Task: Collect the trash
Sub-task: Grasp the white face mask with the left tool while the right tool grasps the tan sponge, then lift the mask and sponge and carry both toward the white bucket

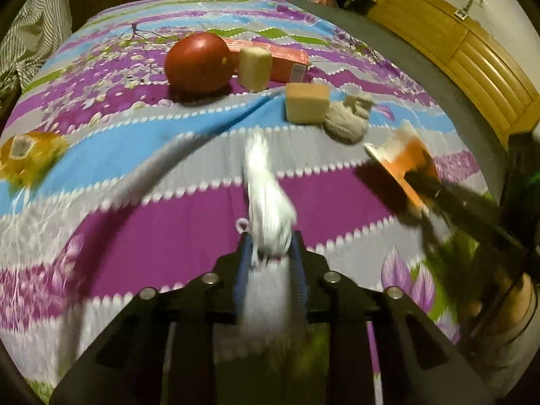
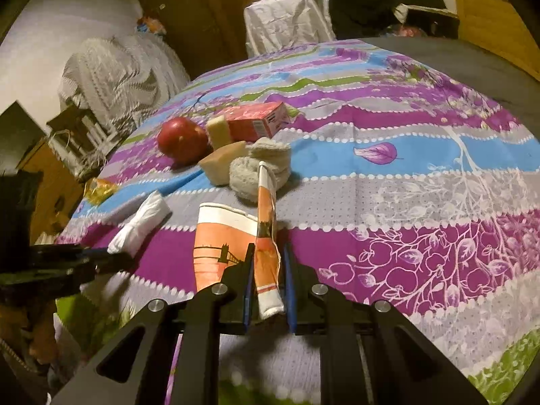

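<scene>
In the left wrist view my left gripper [image 1: 271, 243] is shut on a crumpled white plastic bag [image 1: 266, 195] that sticks out forward over the bedspread [image 1: 168, 229], blurred. The right wrist view shows that bag [image 2: 141, 229] at the tip of the left gripper [image 2: 104, 258]. My right gripper [image 2: 269, 270] is shut on the wall of a squashed orange-and-white paper cup [image 2: 219, 236], whose side stands between the blue pads. From the left wrist view the cup [image 1: 401, 158] hangs tilted in the right gripper [image 1: 425, 185] above the bed.
Further back on the bed lie a red round fruit [image 1: 199, 62], a pink carton [image 1: 287, 55], two pale sponge blocks [image 1: 306, 103], a grey knitted bundle [image 1: 351, 118] and a yellow wrapper [image 1: 30, 155]. A wooden headboard [image 1: 455, 44] borders the right side.
</scene>
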Demonstrator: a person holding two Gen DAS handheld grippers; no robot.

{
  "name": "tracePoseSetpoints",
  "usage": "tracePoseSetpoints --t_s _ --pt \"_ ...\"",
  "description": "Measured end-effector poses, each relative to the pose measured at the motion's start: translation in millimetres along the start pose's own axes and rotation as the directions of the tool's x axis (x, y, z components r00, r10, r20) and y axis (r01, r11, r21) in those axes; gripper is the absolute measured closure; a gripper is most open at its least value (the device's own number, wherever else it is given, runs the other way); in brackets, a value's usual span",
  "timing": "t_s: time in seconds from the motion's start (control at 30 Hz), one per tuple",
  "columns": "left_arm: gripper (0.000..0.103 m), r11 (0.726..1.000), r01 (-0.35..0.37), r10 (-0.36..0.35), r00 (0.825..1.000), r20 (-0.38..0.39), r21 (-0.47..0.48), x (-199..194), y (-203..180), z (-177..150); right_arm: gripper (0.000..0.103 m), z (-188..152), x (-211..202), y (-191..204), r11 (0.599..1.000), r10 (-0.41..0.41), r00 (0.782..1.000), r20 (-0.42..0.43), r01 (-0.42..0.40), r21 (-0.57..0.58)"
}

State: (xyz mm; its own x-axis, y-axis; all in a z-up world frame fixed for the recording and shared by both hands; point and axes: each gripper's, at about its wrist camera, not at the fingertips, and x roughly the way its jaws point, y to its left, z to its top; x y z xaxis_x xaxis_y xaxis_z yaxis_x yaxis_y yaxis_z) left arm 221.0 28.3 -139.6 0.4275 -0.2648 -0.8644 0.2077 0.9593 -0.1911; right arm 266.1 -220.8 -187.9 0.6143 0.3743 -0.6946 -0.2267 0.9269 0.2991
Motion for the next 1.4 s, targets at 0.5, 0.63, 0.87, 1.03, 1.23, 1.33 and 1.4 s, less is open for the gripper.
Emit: tracePoseSetpoints --t_s 0.5,0.63,0.87,1.03,1.23,1.33,1.4 --pt "0.034 0.996 0.024 -0.023 1.0 0.009 -0.085 24.9 -7.7 32.7 0.037 134.3 44.2 33.9 0.901 0.074 0.961 -0.265 -0.178 -0.396" --pt "0.034 0.995 0.028 -0.028 1.0 0.002 -0.091 34.9 -13.2 39.3 0.037 151.3 91.7 60.6 0.865 0.045 0.928 -0.37 -0.222 -0.451" --pt "0.056 0.995 -0.041 0.042 0.999 0.008 -0.089 39.7 -12.4 37.7 0.049 133.7 144.4 71.6 0.827 -0.067 0.889 -0.452 -0.204 -0.524" --pt "0.078 0.994 -0.079 0.082 0.996 0.025 -0.081 37.7 -12.5 34.2 0.061 120.0 140.6 81.0 0.809 -0.095 0.916 -0.39 -0.157 -0.566" --pt "0.079 0.99 -0.105 0.114 0.989 0.099 -0.095 14.5 -12.1 19.5 0.063 124.9 81.1 74.7 0.864 -0.054 0.982 -0.183 -0.047 -0.502" --pt "0.079 0.984 -0.136 0.155 0.971 0.179 -0.114 -12.9 -9.9 11.5 0.063 119.2 32.5 72.3 0.897 -0.021 0.999 -0.048 -0.002 -0.443" --pt "0.079 0.979 -0.171 0.195 0.944 0.265 -0.111 -41.6 -12.5 4.1 0.063 106.4 -4.5 72.2 0.92 0.002 0.999 0.047 0.017 -0.392"
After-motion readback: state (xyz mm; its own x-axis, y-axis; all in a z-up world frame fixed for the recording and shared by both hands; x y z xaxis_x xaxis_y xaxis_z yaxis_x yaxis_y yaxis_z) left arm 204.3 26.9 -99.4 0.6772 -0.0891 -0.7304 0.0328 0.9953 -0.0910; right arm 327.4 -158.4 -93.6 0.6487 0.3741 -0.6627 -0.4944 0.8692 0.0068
